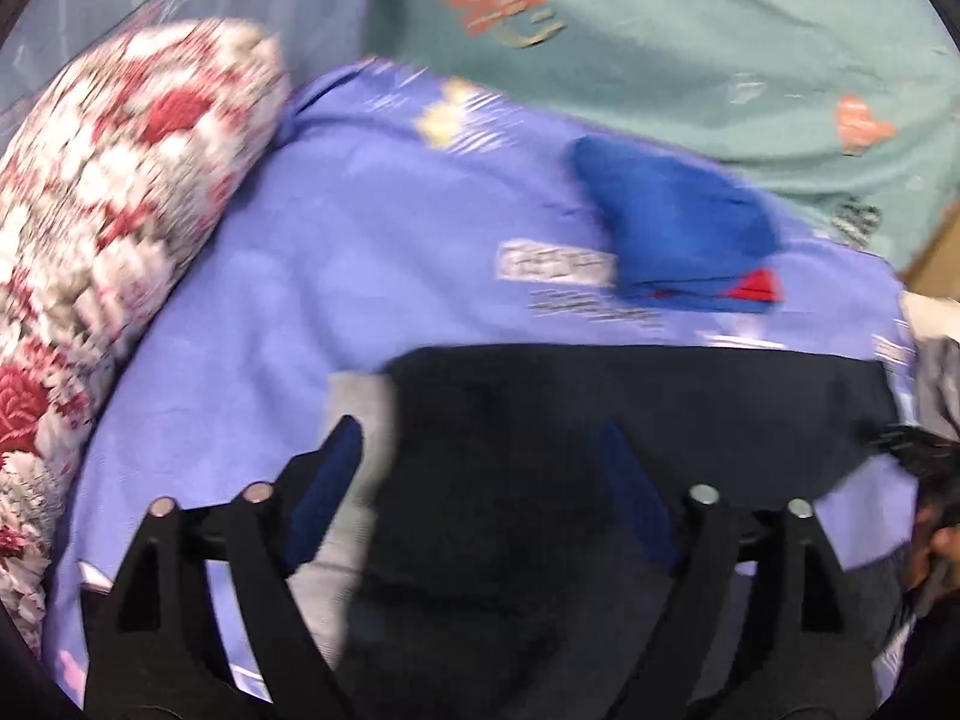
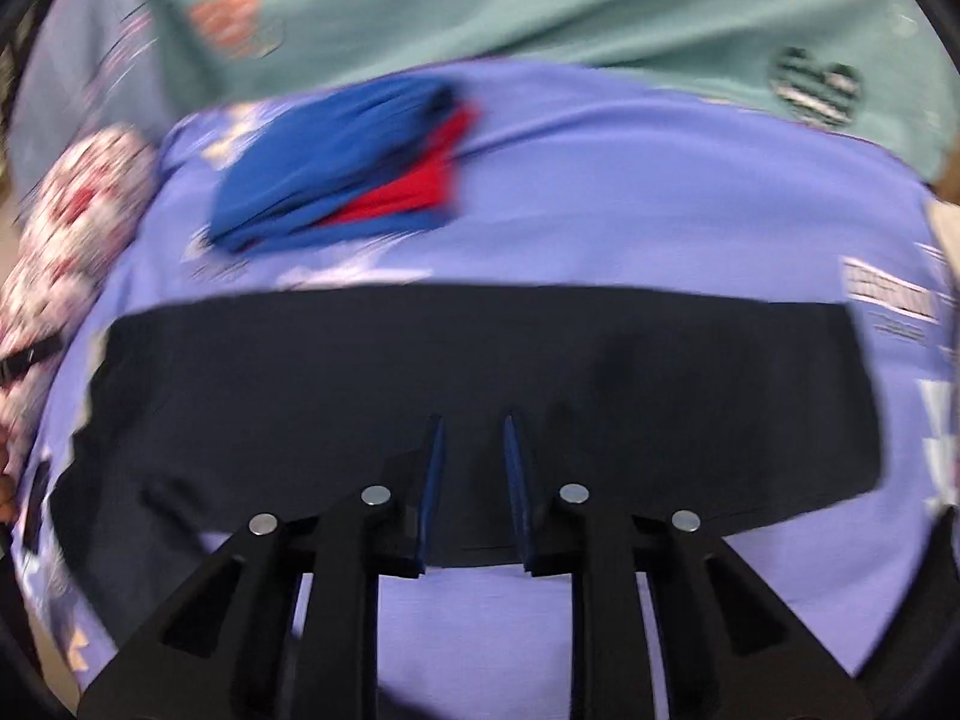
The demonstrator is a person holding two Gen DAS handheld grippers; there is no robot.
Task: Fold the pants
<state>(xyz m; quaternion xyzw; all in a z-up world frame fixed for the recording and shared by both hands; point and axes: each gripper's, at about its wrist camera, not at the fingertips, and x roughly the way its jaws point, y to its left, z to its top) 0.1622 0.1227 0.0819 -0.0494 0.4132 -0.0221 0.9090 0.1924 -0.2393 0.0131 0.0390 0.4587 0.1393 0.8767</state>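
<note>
Dark navy pants [image 2: 468,384] lie flat in a long folded band on the lilac bedsheet [image 2: 600,210] — more folds look due. Left claw [image 1: 480,480] gapes wide, empty; right claw [image 2: 474,450] nearly together, gripping nothing. Folded blue-and-red garment [image 2: 336,174] sits at eleven o'clock.

Both views are evenly and softly lit, with no glare seen. Motion blur is smeared across the printed lilac sheet [image 1: 372,252] and the floral pillow [image 1: 114,180]. Strong fisheye bending and dark corners are seen at the edges. Faint shadows are cast on the dark pants [image 2: 360,372].
</note>
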